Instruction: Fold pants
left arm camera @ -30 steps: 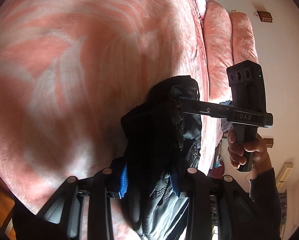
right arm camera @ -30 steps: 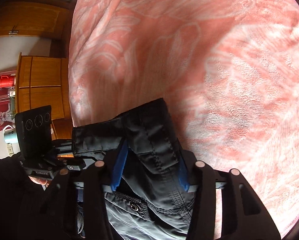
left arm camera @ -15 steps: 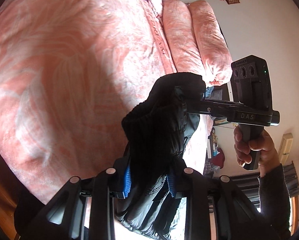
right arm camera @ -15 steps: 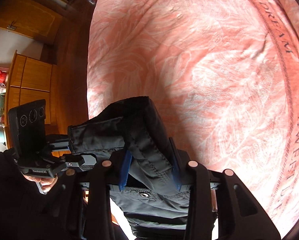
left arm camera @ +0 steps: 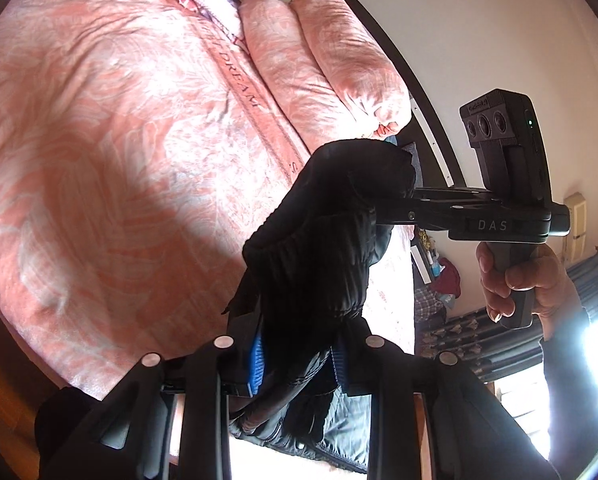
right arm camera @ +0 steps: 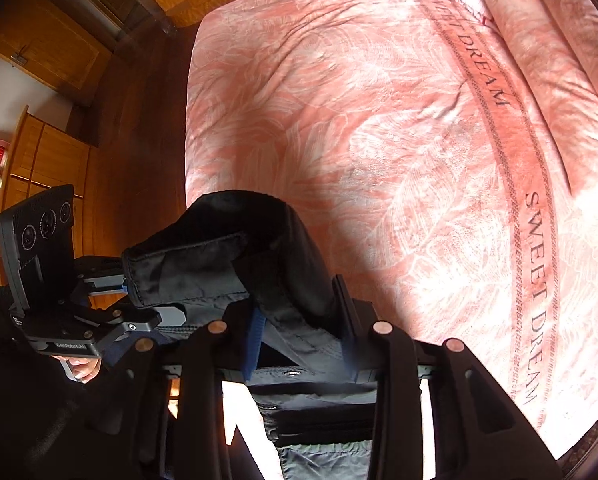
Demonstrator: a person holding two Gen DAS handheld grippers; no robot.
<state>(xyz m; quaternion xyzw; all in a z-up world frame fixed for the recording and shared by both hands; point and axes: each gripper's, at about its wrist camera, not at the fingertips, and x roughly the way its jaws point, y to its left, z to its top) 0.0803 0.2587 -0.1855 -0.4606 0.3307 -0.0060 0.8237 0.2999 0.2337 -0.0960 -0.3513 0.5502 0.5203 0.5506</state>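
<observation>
Black pants [left arm camera: 319, 240] hang in the air above a pink bed, held at the waistband by both grippers. My left gripper [left arm camera: 299, 354] is shut on the elastic waistband, its blue pads pinching the cloth. My right gripper [right arm camera: 299, 332] is shut on the other side of the waistband [right arm camera: 227, 256], near a snap button. In the left wrist view the right gripper [left arm camera: 395, 208] reaches in from the right and bites the cloth. In the right wrist view the left gripper [right arm camera: 131, 300] holds the cloth at the left. The legs hang below, out of sight.
A pink bedspread [right arm camera: 379, 120] with "SWEET DREAM" lettering lies beneath. Pink pillows [left arm camera: 331, 60] sit at the headboard. Wooden cabinets [right arm camera: 51, 152] and dark floor lie left of the bed. A bright window with curtains [left arm camera: 539, 344] is at the right.
Both grippers have risen well above the bed with the pants still held, and the whole bedspread and pillows have come into view. The grips have not changed.
</observation>
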